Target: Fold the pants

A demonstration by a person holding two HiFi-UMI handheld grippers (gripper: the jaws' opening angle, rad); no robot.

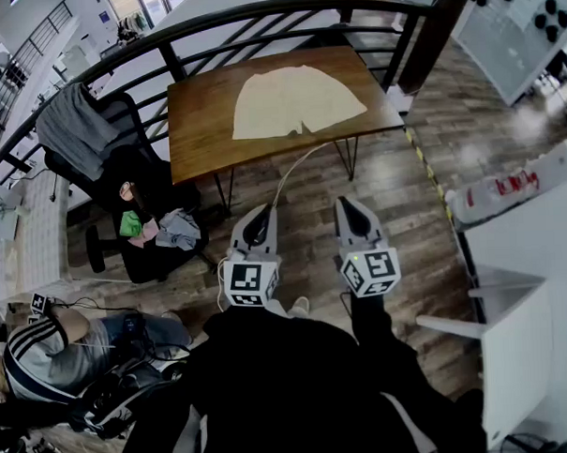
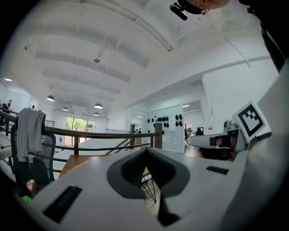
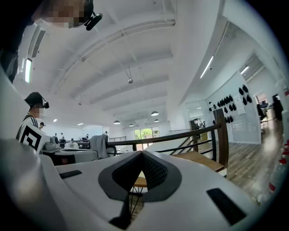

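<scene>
Cream-coloured pants (image 1: 295,101) lie spread flat on a brown wooden table (image 1: 196,121) at the top of the head view. My left gripper (image 1: 261,211) and right gripper (image 1: 345,204) hover side by side over the floor, well short of the table's near edge. Both are shut and hold nothing. In the left gripper view the left gripper (image 2: 145,151) points level with its jaws together; the table's edge (image 2: 74,161) shows beyond it. The right gripper (image 3: 142,154) is likewise shut and level, with the table (image 3: 198,158) ahead of it.
A black curved railing (image 1: 256,20) runs behind the table. A black office chair (image 1: 122,181) with a grey garment (image 1: 77,127) and cloths stands left of the table. A person sits at lower left (image 1: 45,353). A white counter (image 1: 528,248) is at right.
</scene>
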